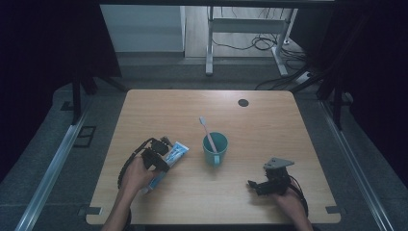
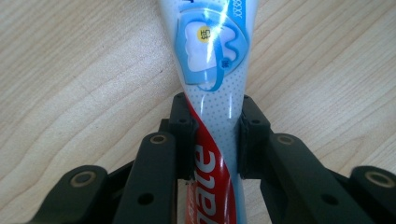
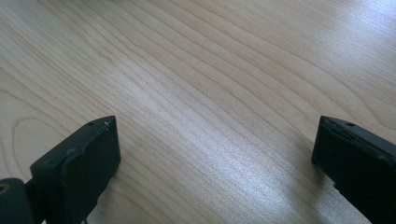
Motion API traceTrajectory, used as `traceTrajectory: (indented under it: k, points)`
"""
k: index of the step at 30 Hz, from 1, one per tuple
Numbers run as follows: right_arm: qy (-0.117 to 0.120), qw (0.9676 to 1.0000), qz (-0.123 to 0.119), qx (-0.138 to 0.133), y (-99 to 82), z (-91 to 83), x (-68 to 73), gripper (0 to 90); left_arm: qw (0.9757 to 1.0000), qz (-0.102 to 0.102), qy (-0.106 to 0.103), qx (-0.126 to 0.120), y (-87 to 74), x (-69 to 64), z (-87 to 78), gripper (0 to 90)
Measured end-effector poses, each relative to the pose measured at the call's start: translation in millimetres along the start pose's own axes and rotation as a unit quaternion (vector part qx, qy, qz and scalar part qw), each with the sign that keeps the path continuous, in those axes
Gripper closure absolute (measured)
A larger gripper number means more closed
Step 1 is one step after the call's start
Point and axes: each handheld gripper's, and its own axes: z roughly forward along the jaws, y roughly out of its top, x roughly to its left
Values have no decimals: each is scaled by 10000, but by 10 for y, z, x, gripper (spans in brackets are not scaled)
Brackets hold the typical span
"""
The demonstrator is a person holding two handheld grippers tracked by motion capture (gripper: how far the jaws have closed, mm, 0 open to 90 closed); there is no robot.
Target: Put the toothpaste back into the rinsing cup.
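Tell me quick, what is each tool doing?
Left tool: closed on the toothpaste tube.
Right tool: open, holding nothing, over the bare table.

Table was pale wood-grain with a soft sheen, probably laminate. Toothpaste tube was glossy plastic, the left gripper matt black plastic, the cup smooth teal.

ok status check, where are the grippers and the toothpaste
Left gripper shut on toothpaste tube, tube flat on table. Right gripper open over bare wood. Cup with toothbrush beside tube, not touching.
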Motion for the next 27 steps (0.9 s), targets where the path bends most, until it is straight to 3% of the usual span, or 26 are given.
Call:
traceTrajectory:
  k: [7, 15, 25, 27]
  points:
    - [-1, 10000, -2, 0, 0, 0, 0, 7, 9991, 75, -85, -420, -57, -20, -78, 726]
    - [-8, 10000, -2, 2, 0, 0, 0, 7, 9960, 263, -161, -834, -89, -55, -207, 727]
    - [-14, 10000, 6, 1, -1, -2, 2, 8, 9881, 510, -189, -1440, -148, -115, -362, 727]
    - [-15, 10000, 8, 1, -1, -2, 2, 8, 9852, 560, -187, -1610, -160, -128, -396, 728]
